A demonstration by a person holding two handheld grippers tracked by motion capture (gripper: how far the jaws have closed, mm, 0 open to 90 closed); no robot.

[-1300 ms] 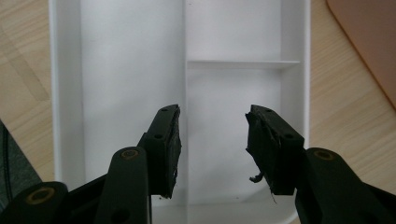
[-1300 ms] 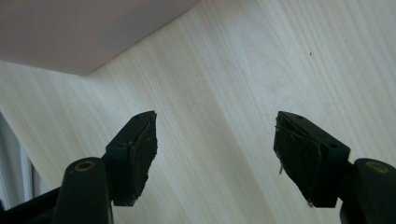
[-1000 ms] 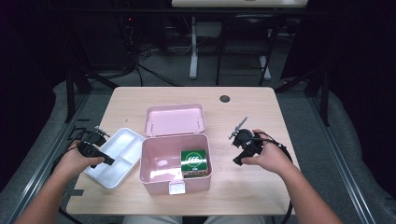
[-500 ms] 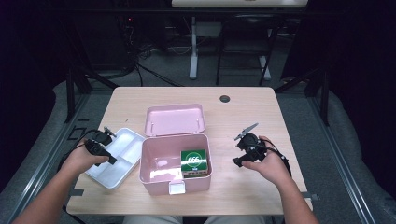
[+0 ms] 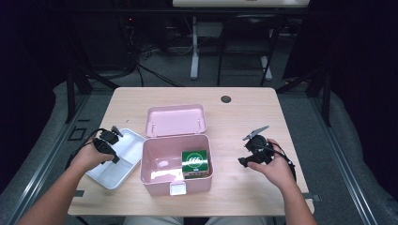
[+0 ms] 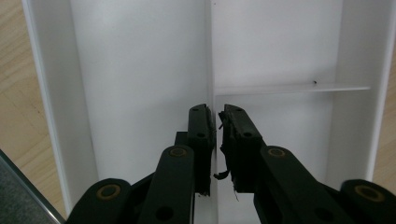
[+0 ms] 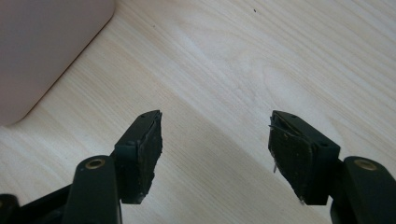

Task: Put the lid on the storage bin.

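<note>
A white divided tray [image 5: 107, 176] lies at the table's left, beside an open pink box [image 5: 159, 186]. My left gripper [image 5: 112, 151] points down into the tray. In the left gripper view its jaws [image 6: 215, 114] have just been closing and now pinch the tray's thin middle divider wall [image 6: 210, 56]. My right gripper [image 5: 244, 161] hovers low over bare wood to the right of the pink box. Its jaws [image 7: 215, 128] stand open with nothing between them. A green and white carton [image 5: 195, 161] sits inside the pink box at its right side.
The pink box's lid [image 5: 176, 119] lies open flat behind it. A small black round cap [image 5: 226, 99] is set in the table [image 5: 244, 112] near the far edge. A corner of the pink box [image 7: 42, 51] shows at the upper left of the right gripper view.
My left gripper has moved right and down into the tray, and its jaws have closed onto the divider. My right gripper has drifted slightly toward the front edge and lower.
</note>
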